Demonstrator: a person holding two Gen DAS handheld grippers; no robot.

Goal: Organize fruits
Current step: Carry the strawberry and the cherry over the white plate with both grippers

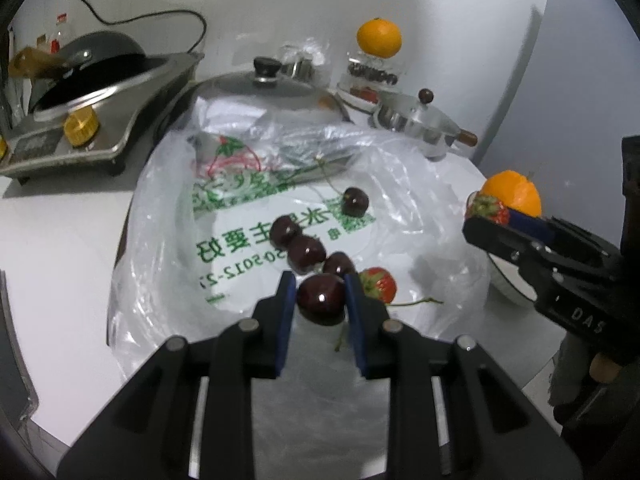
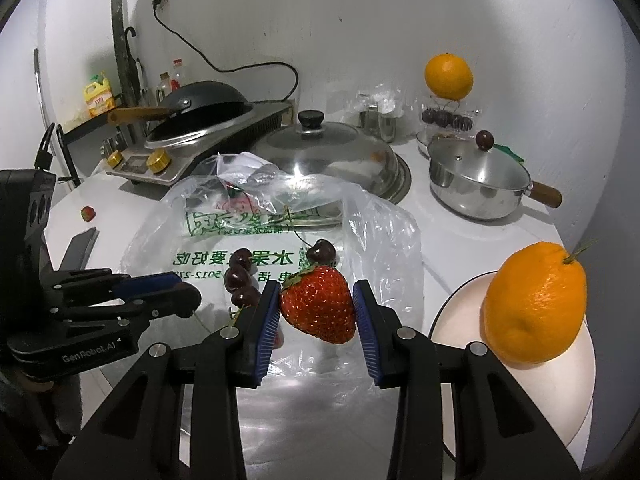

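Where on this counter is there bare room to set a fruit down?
Free: the plate beside its orange, and the counter strip between stove and bag, holding only a stray strawberry. Crowded: the bag's middle with cherries, and the back, with lid and pot.

The walls [image 2: 360, 20] are plain white and meet in a corner at the back. A white desk [image 2: 460, 232] runs along them, and it shines a little under the light. On the left of the desk sits a silver cooker [image 2: 192, 148] with yellow knobs, and a dark wok [image 2: 204, 104] with a wooden handle rests on it. A black cord [image 2: 224, 68] goes up the wall to a plug. Behind the cooker are a yellow bottle [image 2: 98, 100] and a few others. A big metal lid [image 2: 324, 152] lies in the middle, and a small silver pot [image 2: 478, 184] with a lid stands on the right.
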